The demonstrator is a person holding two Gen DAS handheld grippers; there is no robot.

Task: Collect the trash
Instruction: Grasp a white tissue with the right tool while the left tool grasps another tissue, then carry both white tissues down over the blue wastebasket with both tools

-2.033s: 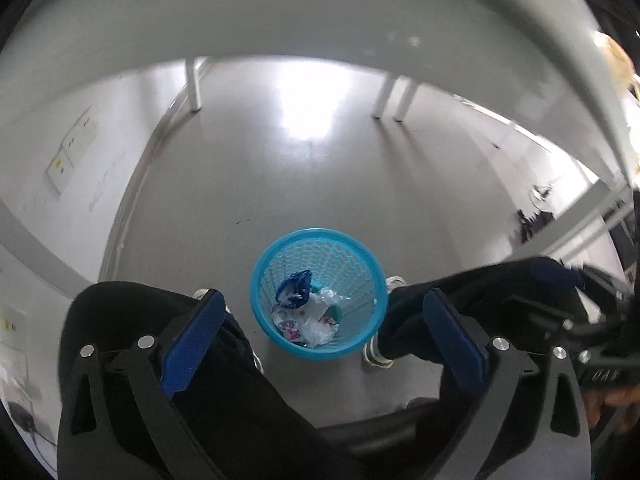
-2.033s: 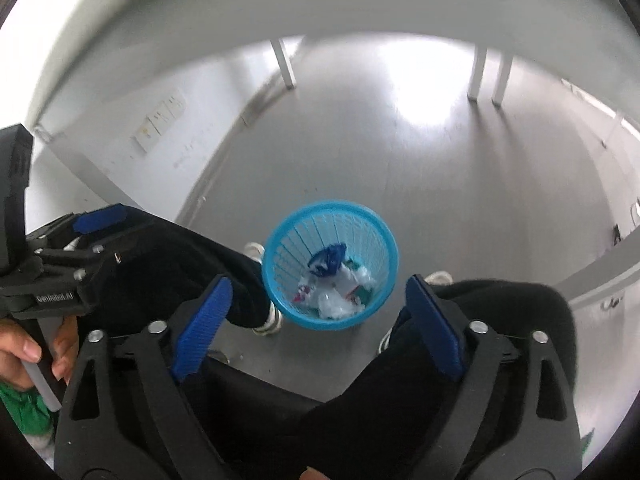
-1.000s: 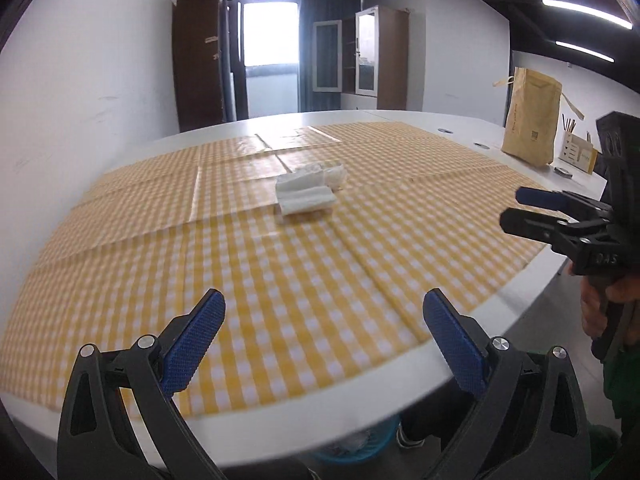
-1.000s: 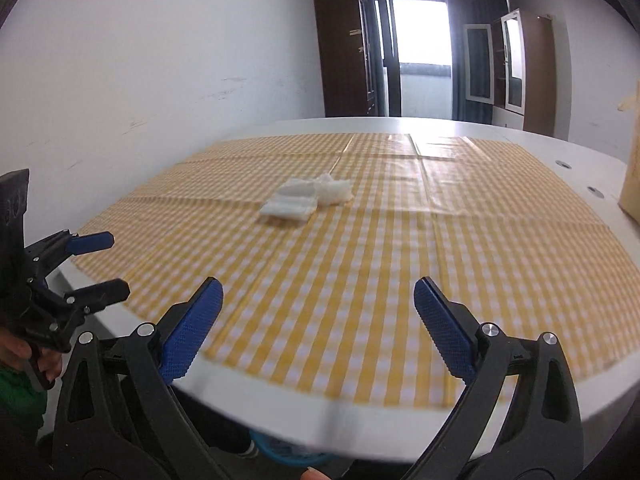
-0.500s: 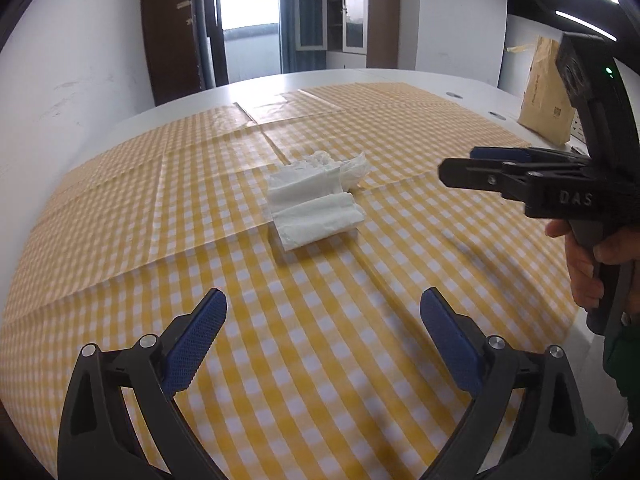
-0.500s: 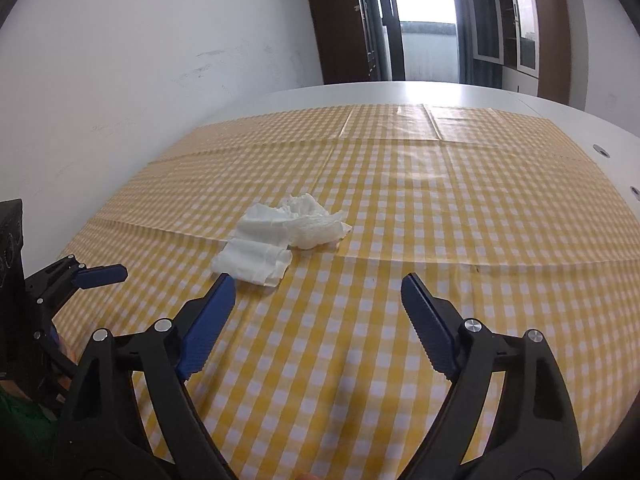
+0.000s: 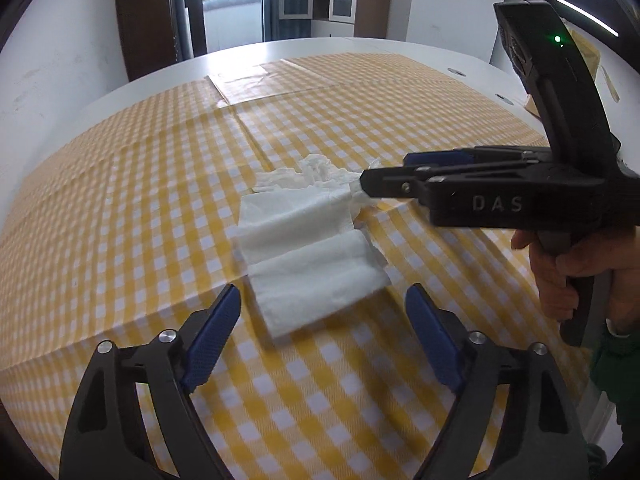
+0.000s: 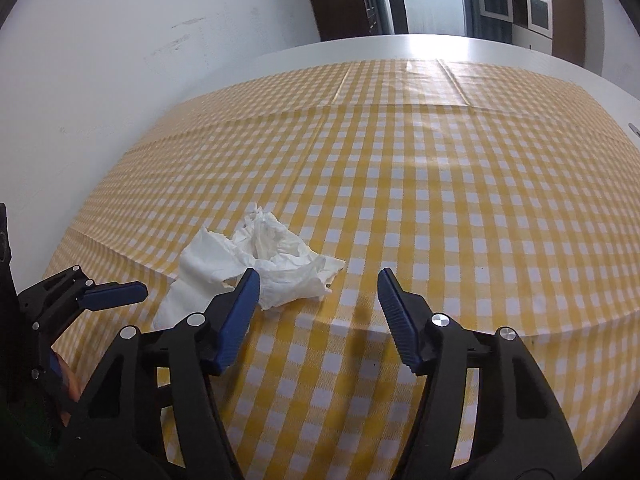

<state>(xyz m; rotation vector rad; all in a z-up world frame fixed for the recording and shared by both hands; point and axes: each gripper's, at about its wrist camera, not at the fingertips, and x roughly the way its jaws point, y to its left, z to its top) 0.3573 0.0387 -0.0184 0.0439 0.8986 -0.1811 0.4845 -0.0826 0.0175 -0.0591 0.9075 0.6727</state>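
Note:
Two white paper tissues lie together on the yellow checked tablecloth (image 7: 120, 208). A flat folded tissue (image 7: 308, 252) lies nearer me, and a crumpled tissue (image 7: 316, 172) lies just behind it. My left gripper (image 7: 323, 312) is open, its tips just short of the folded tissue's near edge. In the right wrist view the crumpled tissue (image 8: 288, 264) is just ahead and left of my open right gripper (image 8: 318, 284), with the folded tissue (image 8: 192, 280) further left. The right gripper also shows in the left wrist view (image 7: 384, 178), its tips at the crumpled tissue. The left gripper shows at the left of the right wrist view (image 8: 132, 294).
The round white table (image 8: 460, 48) carries the cloth (image 8: 440, 184). A white wall (image 8: 120, 60) runs along its left side. A brown paper bag (image 7: 588, 60) stands at the far right edge. Dark cabinets and a window are behind.
Both grippers came up from the blue trash basket under the table and moved in over the tabletop toward the tissues, which are now much closer. Both stay open.

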